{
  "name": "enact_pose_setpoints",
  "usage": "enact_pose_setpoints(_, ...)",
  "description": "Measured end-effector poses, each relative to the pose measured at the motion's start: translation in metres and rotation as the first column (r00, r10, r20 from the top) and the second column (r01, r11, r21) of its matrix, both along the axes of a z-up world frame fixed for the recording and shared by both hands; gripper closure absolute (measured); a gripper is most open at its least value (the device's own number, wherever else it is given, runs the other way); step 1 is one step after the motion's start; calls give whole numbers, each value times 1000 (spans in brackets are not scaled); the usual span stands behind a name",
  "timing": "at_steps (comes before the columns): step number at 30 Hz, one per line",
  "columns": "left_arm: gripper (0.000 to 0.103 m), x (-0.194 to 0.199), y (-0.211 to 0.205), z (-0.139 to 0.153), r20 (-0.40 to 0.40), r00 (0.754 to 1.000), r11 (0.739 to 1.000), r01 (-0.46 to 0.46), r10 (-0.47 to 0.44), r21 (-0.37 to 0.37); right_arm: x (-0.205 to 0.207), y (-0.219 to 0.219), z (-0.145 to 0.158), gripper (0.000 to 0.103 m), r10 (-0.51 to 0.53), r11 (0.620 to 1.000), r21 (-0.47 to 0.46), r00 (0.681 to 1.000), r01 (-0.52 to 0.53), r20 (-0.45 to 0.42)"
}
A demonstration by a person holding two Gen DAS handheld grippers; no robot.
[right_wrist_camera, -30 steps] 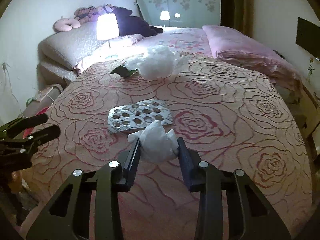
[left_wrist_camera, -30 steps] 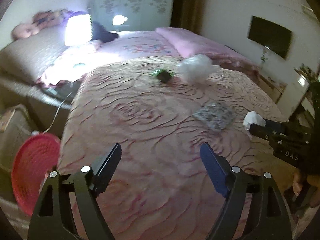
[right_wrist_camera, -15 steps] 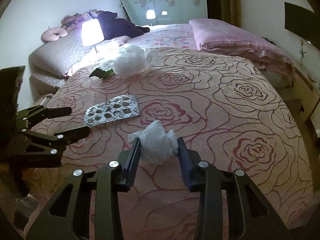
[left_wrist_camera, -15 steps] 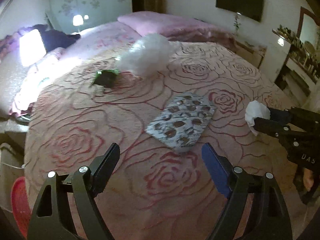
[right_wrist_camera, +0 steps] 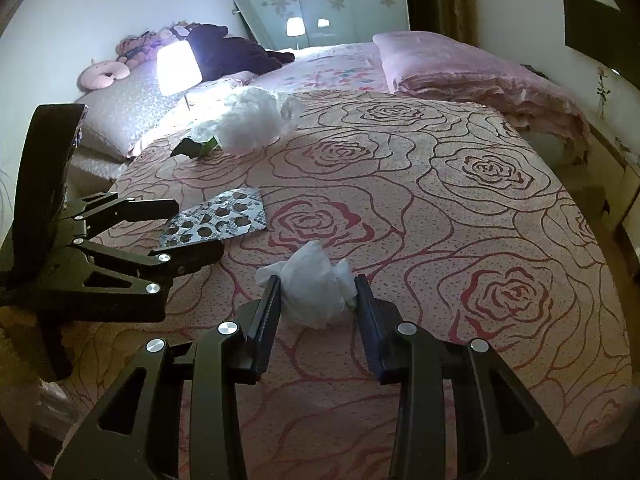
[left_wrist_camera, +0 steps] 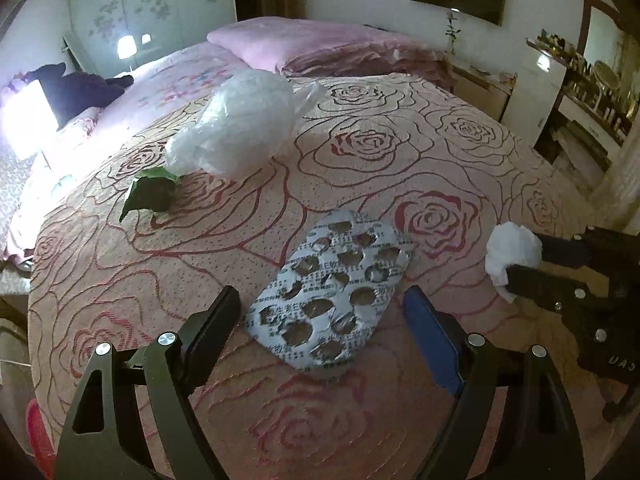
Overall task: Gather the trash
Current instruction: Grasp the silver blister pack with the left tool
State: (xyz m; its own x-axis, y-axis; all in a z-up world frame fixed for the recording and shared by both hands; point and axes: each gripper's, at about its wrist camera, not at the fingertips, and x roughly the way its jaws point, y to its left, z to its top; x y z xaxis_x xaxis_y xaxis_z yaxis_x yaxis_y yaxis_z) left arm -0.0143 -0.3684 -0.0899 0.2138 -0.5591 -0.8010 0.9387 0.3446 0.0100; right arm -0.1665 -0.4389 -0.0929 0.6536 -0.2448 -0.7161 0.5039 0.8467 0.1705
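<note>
An empty silver blister pack (left_wrist_camera: 334,292) lies flat on the rose-patterned bedspread (left_wrist_camera: 380,152). My left gripper (left_wrist_camera: 322,312) is open, its fingers on either side of the pack's near end. My right gripper (right_wrist_camera: 316,292) is shut on a crumpled white tissue (right_wrist_camera: 316,292), held just above the bed; the tissue also shows at the right of the left wrist view (left_wrist_camera: 512,252). The pack shows in the right wrist view (right_wrist_camera: 218,224) under the left gripper (right_wrist_camera: 188,232). A crumpled clear plastic bag (left_wrist_camera: 240,124) and a dark green wrapper (left_wrist_camera: 150,192) lie farther back.
A folded pink quilt (left_wrist_camera: 332,52) lies across the far end of the bed. A lit lamp (right_wrist_camera: 178,68) and pillows stand at the left. A red basket (left_wrist_camera: 38,432) sits on the floor at the bed's left. A dresser (left_wrist_camera: 580,92) stands at the right.
My left gripper has swung right and moved forward over the bed until its open fingers straddle the blister pack. My right gripper has kept the tissue and barely moved.
</note>
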Motion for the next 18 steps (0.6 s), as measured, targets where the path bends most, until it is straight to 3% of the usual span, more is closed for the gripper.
enact_pose_setpoints(2,24,-2,0,0,-2,1000,1000,12,-12,-4,-1,-1,0,67,-2,1000,2,1000,2,-1)
enact_pose_setpoints(5,36,-5,0,0,17,1000,1000,10,-10,-3,-2,-1,0,67,-4,1000,5,1000,4,0)
enact_pose_setpoints(9,43,-7,2,0,25,1000,1000,0,0,-4,-2,-1,1,67,-4,1000,5,1000,4,3)
enact_pose_setpoints(18,47,-10,25,3,3,999,999,-47,47,-19,-2,4,4,67,4,1000,2,1000,-4,10)
